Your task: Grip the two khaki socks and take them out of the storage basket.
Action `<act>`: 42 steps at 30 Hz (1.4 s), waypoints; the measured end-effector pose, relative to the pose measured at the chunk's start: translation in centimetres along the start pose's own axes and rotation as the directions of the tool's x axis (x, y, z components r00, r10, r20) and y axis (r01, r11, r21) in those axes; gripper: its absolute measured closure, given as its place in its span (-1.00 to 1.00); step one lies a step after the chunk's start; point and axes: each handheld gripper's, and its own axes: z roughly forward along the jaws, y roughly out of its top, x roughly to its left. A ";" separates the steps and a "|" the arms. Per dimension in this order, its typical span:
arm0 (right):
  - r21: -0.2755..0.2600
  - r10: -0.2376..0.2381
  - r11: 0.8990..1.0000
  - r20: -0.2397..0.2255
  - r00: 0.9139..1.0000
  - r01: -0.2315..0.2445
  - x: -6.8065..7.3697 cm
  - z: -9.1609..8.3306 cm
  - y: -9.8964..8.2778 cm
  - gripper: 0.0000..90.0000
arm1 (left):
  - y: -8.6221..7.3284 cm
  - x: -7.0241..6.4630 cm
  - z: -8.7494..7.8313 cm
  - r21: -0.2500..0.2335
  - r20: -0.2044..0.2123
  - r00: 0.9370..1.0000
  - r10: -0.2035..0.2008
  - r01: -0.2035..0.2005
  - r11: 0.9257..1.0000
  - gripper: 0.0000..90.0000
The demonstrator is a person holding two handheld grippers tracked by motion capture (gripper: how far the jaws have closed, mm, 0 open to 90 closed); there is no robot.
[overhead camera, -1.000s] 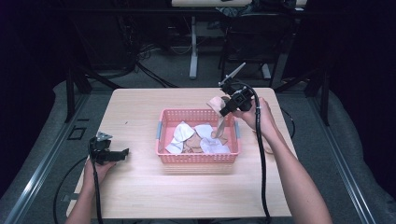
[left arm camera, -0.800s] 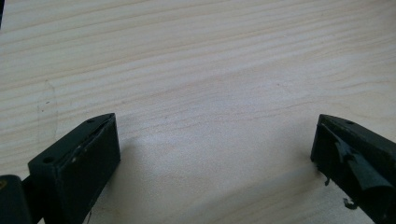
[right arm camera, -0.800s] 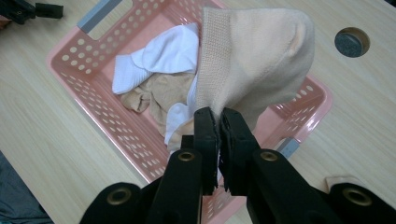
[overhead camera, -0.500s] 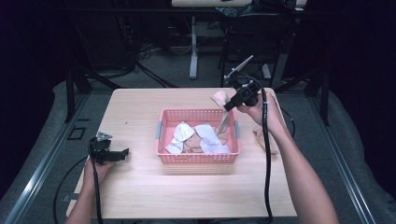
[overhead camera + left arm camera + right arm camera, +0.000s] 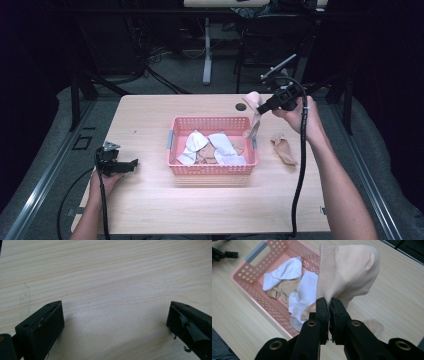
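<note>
The left hand-held gripper (image 5: 131, 164) rests at the near left of the surface (image 5: 150, 210), its jaws spread wide over bare wood with nothing between them. Mid-surface stands the pink basket (image 5: 210, 170), with white socks (image 5: 222, 147) and tan ones inside. Past its far right corner, the right hand-held gripper (image 5: 261, 109) is clenched on a peach sock (image 5: 348, 270), which hangs above the basket's right edge.

To do this well, I judge the sock should be lifted until its toe clears the rim, then carried right and laid flat beside the peach sock (image 5: 283, 149) lying on the surface right of the basket.

How many socks lie buried in the basket is hard to tell. In the right gripper view the held sock covers part of the basket and the surface beyond.
</note>
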 end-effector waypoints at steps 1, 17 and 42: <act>-0.001 0.002 1.000 0.005 1.000 -0.002 -0.3 -0.2 -0.3 0.90 | 0.0 0.0 0.0 0.000 0.000 1.000 0.000 0.000 1.000 -0.97; 0.074 0.176 0.980 0.094 0.980 -0.183 -6.8 2.2 -7.5 0.90 | 0.0 0.0 0.0 0.000 0.000 1.000 0.000 0.000 1.000 -0.97; 0.061 0.229 0.971 0.064 0.971 -0.233 -7.6 6.5 -13.2 -0.43 | 0.0 0.0 0.0 0.001 0.001 1.000 -0.001 0.001 1.000 -0.97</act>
